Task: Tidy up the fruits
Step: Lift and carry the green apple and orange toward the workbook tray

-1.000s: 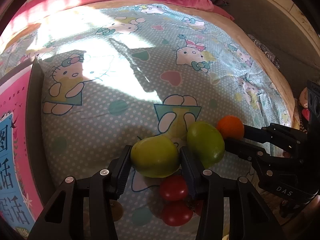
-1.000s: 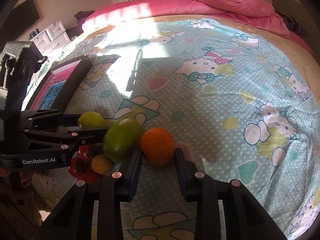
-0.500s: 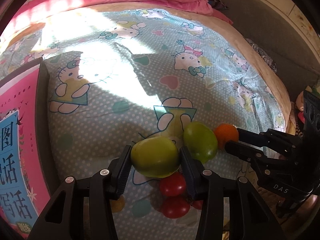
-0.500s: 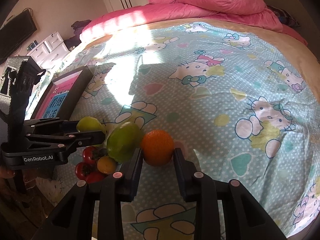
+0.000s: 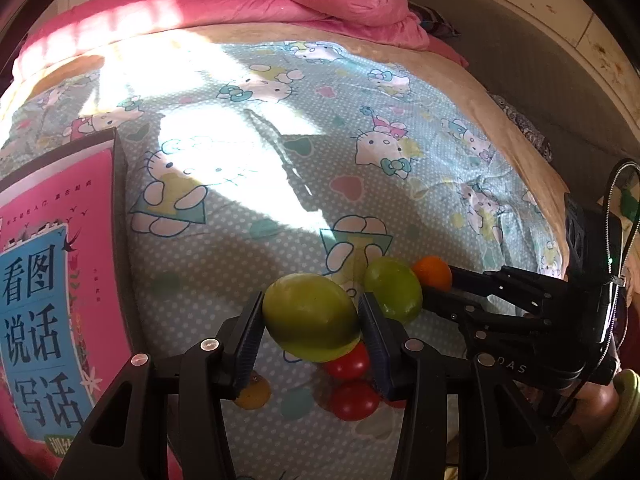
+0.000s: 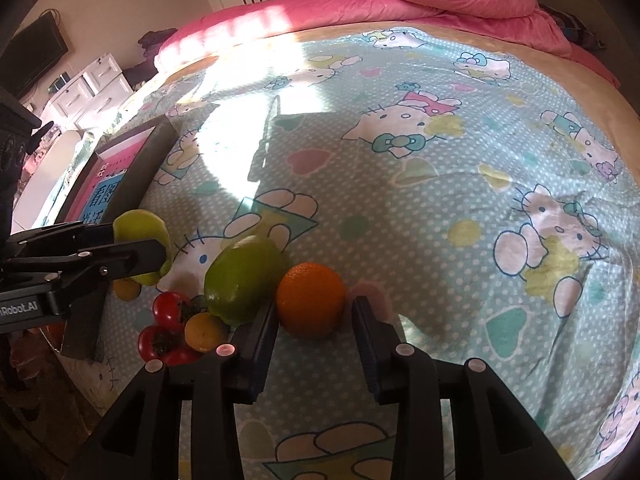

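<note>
- Left wrist view: the left gripper is reaching forward over the bedsheet, its two pads pressing on either side of a yellow-green fruit and carrying it clear of the sheet.
- Below that fruit, two tomatoes and a small yellow fruit are lying on the sheet.
- Just to the right, a green fruit is resting against an orange; the right gripper is coming in from the right beside the orange.
- A pink book is lying at the left edge.
- Right wrist view: the right gripper is pointing low across the sheet, its jaws standing wide with the orange sitting on the sheet between them; the left finger is touching it, the right one standing apart.
- The green fruit is leaning against the orange's left side, with tomatoes and a small yellow fruit bunched in front of it.
- The left gripper is entering from the left, clamping the yellow-green fruit above the sheet.
</note>
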